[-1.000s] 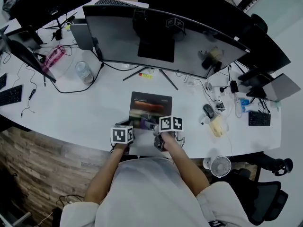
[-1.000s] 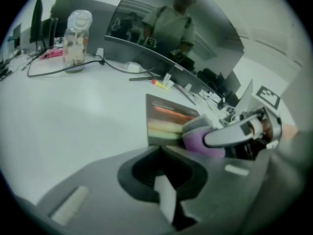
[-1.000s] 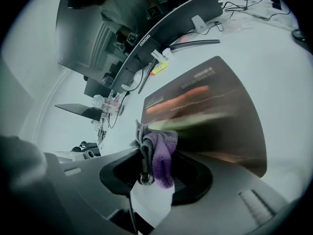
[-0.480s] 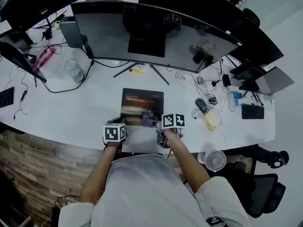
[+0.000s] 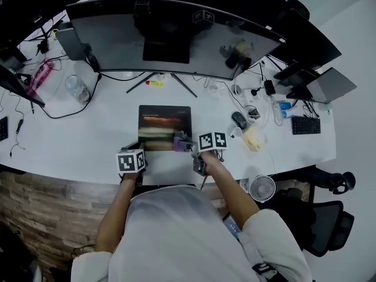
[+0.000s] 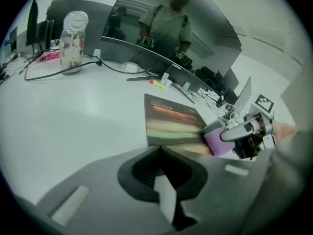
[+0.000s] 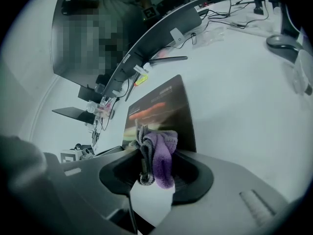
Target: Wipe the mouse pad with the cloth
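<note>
- Cloth (image 7: 160,151): purple, soft pile, bunched into a wad. The right gripper (image 7: 152,155) has its fingers clamped on it, with a fold sticking out ahead of the tips.
- Mouse pad (image 5: 164,125): dark, thin, lying flat on the white tabletop (image 5: 88,140), in front of the curved monitor (image 5: 176,40). The cloth sits at the pad's near right edge.
- Left gripper (image 6: 157,150): fingers together, nothing between them. The tips are at the pad's near left edge; contact with the pad can't be made out.
- Handling, cloth: likely light and limp, so it will squash and drag, not slide cleanly. The grip is best kept on the bunched middle, so that a loose fold meets the surface and the fingers don't.
- Handling, pad: probably light and flexible, with a smooth printed top. It may creep or buckle at an edge under a sideways stroke.
- Best hold for the pad: press down on a near corner, clear of the cloth's path, with no pinching or lifting.
</note>
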`<state>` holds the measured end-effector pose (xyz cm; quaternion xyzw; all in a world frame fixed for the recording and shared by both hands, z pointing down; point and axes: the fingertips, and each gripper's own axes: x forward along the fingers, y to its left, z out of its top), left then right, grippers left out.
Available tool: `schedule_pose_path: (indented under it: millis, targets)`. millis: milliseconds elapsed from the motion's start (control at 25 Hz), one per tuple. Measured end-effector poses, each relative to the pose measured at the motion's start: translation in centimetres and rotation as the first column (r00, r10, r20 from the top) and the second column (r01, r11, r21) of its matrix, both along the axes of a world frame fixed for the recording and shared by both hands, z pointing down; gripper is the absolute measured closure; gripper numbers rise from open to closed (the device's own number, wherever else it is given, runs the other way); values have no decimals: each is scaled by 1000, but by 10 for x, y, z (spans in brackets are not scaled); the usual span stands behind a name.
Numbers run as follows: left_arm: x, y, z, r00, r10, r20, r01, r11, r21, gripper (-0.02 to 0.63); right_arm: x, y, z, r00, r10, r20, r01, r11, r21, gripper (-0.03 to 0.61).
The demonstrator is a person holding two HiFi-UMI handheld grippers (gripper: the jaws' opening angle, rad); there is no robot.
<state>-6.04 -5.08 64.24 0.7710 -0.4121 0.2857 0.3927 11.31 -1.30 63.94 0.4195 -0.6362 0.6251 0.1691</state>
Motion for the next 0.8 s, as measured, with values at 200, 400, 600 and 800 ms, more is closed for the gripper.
schedule_pose_path:
  millis: [200, 400, 600, 800]
  targets:
    - [0, -1, 0, 1000, 6, -6, -6, 1000, -4, 614, 12, 4, 1, 1000, 13, -15, -13, 1000, -9, 400]
    - [1, -3, 1, 1000, 0, -5, 0, 1000, -3, 614, 22, 2, 1, 999, 5, -34, -5, 1000, -8, 400]
    - [3, -1, 1, 1000, 8, -5, -8, 1000, -7, 614, 31, 8, 1, 999, 17, -36, -18, 1000, -7, 400]
    - [3, 1, 2, 1000, 8, -13, -8, 1000, -18, 614, 42, 11, 2, 999, 17, -51, -17, 1000, -6, 400]
